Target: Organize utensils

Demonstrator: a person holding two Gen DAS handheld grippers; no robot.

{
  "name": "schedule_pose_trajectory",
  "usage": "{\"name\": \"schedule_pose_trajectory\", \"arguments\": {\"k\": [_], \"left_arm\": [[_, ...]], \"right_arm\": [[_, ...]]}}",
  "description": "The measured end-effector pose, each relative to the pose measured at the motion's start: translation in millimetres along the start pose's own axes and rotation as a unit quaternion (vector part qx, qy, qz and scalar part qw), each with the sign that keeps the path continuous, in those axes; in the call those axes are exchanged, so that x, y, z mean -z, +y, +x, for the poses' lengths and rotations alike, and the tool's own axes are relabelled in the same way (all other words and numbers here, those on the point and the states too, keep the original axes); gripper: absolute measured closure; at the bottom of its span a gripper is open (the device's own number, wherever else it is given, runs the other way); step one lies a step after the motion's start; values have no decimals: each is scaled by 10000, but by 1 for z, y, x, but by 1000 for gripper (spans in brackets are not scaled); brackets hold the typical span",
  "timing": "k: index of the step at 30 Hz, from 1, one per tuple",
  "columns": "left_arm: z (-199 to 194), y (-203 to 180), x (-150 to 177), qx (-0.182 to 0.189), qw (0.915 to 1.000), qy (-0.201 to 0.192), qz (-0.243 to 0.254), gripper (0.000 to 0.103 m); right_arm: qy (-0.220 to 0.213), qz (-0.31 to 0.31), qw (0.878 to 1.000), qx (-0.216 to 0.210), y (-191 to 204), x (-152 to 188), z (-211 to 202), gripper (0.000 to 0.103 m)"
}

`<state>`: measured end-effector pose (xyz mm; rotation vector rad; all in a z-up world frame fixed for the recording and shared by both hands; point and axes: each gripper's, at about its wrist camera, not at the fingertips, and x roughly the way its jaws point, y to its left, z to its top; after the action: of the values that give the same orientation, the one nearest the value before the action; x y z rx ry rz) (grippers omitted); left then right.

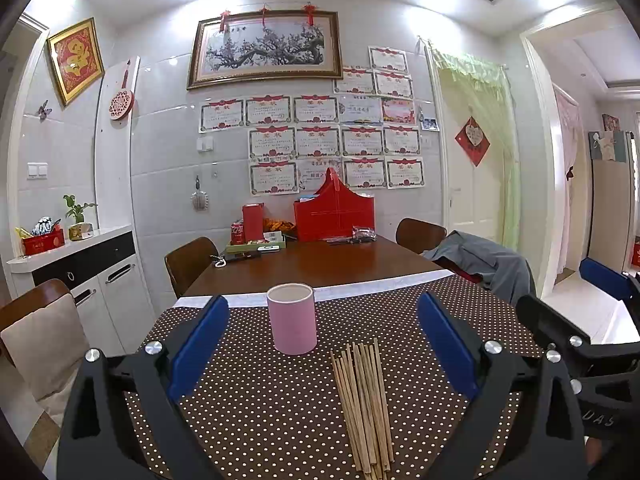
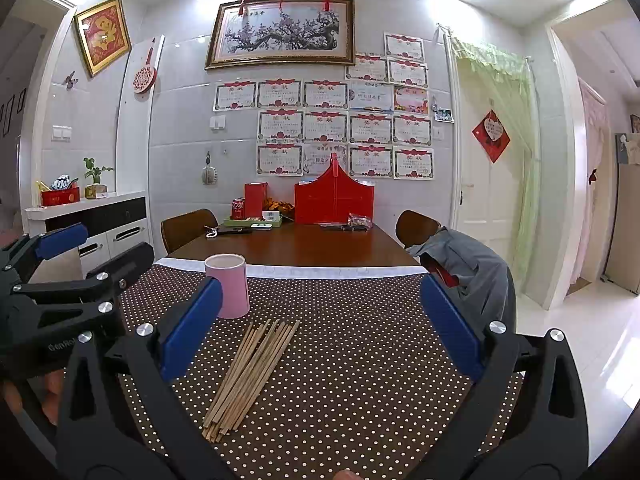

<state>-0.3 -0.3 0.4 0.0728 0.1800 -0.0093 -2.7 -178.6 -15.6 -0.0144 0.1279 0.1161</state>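
Note:
A bundle of several wooden chopsticks (image 1: 365, 404) lies flat on the brown polka-dot tablecloth (image 1: 260, 412). It also shows in the right wrist view (image 2: 251, 372). A pink cylindrical cup (image 1: 292, 318) stands upright just behind the chopsticks, also in the right wrist view (image 2: 230, 286). My left gripper (image 1: 322, 344) is open and empty, above the cloth, with cup and chopsticks between its blue pads. My right gripper (image 2: 320, 328) is open and empty, to the right of the left one, chopsticks between its fingers.
The wooden table (image 1: 320, 264) carries a red basket (image 1: 334, 214), a red box, a cola can and a tray at the far end. Brown chairs stand around it; a grey jacket (image 1: 488, 260) hangs on the right one. A white cabinet (image 1: 92, 272) stands at left.

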Motion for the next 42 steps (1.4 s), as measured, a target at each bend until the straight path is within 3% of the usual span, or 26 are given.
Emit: {"name": "schedule_pose_trajectory", "arguments": {"k": [42], "left_arm": [[-3, -4, -5, 33, 10000, -4, 16, 9]], "right_arm": [[16, 26, 10000, 86, -16, 2, -1, 6]]}}
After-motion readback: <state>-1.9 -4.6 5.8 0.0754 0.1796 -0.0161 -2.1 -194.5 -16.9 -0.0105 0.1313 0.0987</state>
